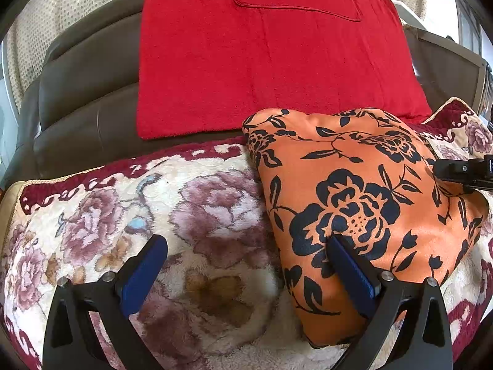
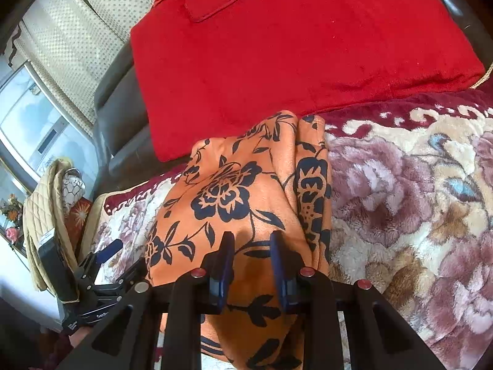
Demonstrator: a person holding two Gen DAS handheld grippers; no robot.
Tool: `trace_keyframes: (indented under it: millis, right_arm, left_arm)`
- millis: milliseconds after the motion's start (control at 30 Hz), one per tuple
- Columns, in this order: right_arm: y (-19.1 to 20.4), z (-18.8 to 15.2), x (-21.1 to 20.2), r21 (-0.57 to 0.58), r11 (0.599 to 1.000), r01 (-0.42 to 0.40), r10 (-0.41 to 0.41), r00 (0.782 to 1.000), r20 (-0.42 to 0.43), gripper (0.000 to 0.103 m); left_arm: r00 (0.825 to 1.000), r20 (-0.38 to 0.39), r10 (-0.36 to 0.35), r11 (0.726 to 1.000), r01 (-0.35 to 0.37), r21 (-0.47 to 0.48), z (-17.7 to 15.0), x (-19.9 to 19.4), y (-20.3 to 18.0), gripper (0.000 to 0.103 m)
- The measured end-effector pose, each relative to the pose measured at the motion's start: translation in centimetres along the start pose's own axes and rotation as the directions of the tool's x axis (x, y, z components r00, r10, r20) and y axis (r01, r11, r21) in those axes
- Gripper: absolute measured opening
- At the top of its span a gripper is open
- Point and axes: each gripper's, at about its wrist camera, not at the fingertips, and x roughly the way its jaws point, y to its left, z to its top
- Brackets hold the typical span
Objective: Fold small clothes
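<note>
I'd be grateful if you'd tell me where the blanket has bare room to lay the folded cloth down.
Free: the floral blanket left of the orange cloth, between the open left gripper and the red cushion; also right of the cloth in the right wrist view. Crowded: around the cloth, under the right gripper.

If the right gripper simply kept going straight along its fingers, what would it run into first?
Most likely the orange floral garment: the right gripper is already over it, jaws slightly apart, with cloth filling the view ahead. Past that lies the red cushion, though depth is hard to judge.
</note>
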Motion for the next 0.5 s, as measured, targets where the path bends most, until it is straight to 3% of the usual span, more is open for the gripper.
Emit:
trace_keyframes:
  millis: [500]
  right_arm:
    - [0.0, 0.2, -1.3, 0.0, 0.999, -0.049, 0.049, 0.998, 0.039, 0.029]
  left_arm:
    - [1.0, -0.001, 0.008, 1.0, -0.008, 0.01, 0.0, -0.1, -0.1, 0.103]
